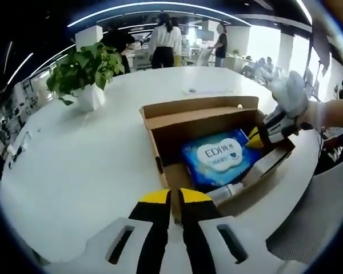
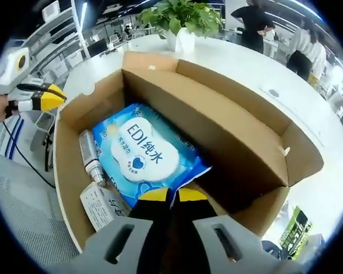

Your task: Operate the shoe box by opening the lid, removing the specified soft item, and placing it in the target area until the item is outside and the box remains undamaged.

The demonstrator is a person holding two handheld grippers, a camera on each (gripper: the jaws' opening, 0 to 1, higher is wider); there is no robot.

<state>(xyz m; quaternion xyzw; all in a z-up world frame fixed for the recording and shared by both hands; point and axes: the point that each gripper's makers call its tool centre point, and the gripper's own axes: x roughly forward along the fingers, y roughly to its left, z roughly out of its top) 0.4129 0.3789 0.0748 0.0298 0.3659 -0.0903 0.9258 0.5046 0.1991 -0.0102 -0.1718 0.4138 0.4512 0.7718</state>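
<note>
Left gripper view, left to right: potted plant (image 1: 84, 71) in a white angular pot, standing on the white round table (image 1: 74, 171); open cardboard shoe box (image 1: 217, 142) just right of the table's middle, lid (image 1: 200, 108) folded back on the far side; inside it a blue wet-wipes pack (image 1: 220, 157) lying flat, printed "EDI", with a small spray bottle (image 1: 226, 193) along its near edge. The left gripper (image 1: 175, 198) rises from the bottom, yellow-tipped jaws drawn almost together at the box's near wall — whether they pinch the cardboard cannot be told. At the far right the right gripper (image 1: 262, 136), held by a white-gloved hand (image 1: 291, 94), reaches into the box beside the pack. People stand in the office beyond the table. Right gripper view, left to right: the left gripper (image 2: 43, 98) at the frame's left edge, outside the box; the box's left wall (image 2: 68, 171); a small white carton (image 2: 103, 205) and the spray bottle (image 2: 91, 157) lying against that wall; the wipes pack (image 2: 143, 151) on the box floor, still inside; the raised lid (image 2: 228, 131) to the right. The right gripper (image 2: 171, 196) has its jaws narrowed on the pack's near corner — the wrapper lifted between the tips.
</note>
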